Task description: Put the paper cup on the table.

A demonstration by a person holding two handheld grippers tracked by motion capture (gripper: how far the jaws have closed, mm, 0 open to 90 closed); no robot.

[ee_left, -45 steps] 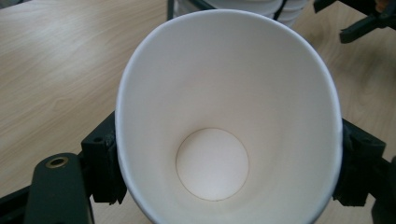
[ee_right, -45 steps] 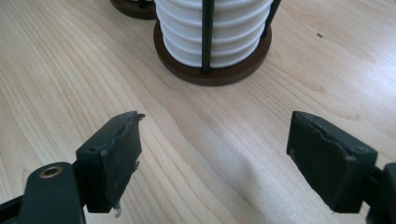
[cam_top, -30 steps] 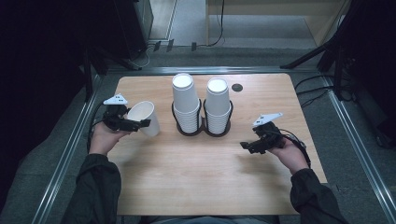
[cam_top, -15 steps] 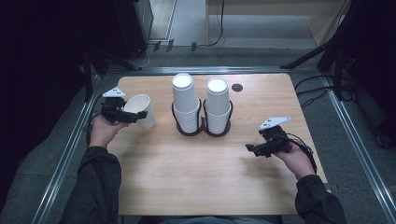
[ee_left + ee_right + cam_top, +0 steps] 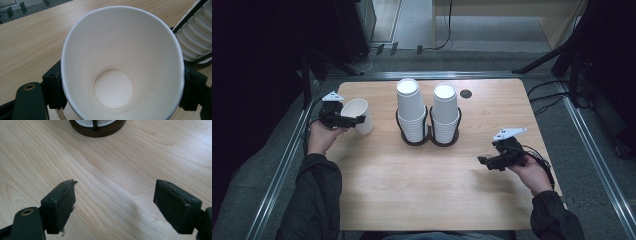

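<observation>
A single white paper cup [image 5: 358, 114] is held at the table's left side, mouth tilted up, with my left gripper [image 5: 353, 120] shut on its sides. In the left gripper view the cup [image 5: 120, 67] shows its empty inside, and a black jaw presses on either side of it. Two tall stacks of white cups [image 5: 411, 107] [image 5: 445, 111] stand in a black wire holder [image 5: 428, 139] at the middle. My right gripper [image 5: 483, 162] is low over the wood at the right, open, its pads [image 5: 62, 203] wide apart with nothing between them.
The wooden table [image 5: 427, 200] has a small dark round hole [image 5: 466, 93] near its far edge. Metal rails [image 5: 597, 155] run along both sides. The holder's round base [image 5: 97, 127] lies ahead of the right gripper.
My left gripper has carried the cup a little farther back and left, tipping its mouth upward. My right gripper has drifted right and toward the near edge.
</observation>
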